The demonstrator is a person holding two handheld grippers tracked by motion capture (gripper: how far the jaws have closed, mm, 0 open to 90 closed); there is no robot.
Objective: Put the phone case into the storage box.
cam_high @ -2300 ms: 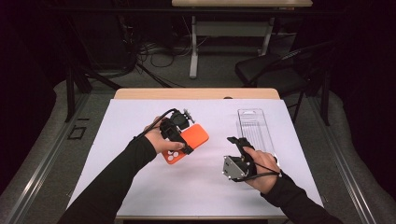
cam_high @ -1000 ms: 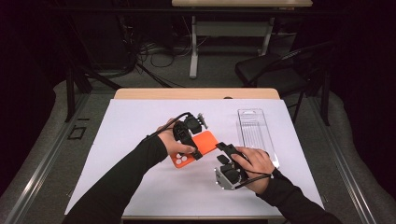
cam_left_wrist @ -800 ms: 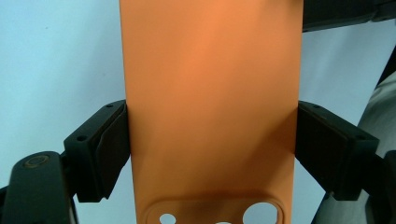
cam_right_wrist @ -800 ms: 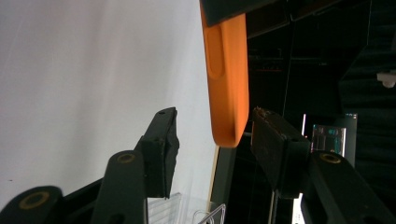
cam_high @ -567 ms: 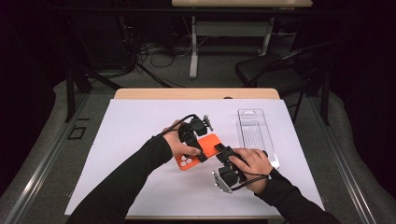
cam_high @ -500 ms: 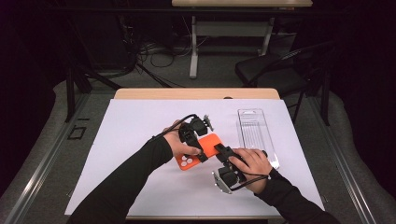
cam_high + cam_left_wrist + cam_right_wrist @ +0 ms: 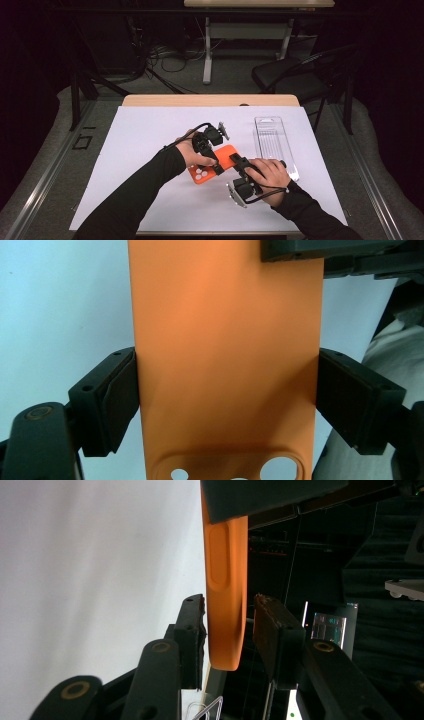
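The left tongs (image 7: pixel 225 405) clamp the orange phone case (image 7: pixel 216 165) across its width, holding it over the white-covered table (image 7: pixel 140 150). The right tongs (image 7: pixel 227 630) have just been closing around the case's far end — one pad touches it, the other sits just apart. A clear tray (image 7: pixel 275 145) lies to the right.

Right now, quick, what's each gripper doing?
Left gripper: shut on the orange case, across its width.
Right gripper: open, has just been closing around the case's end, gap beside one pad.
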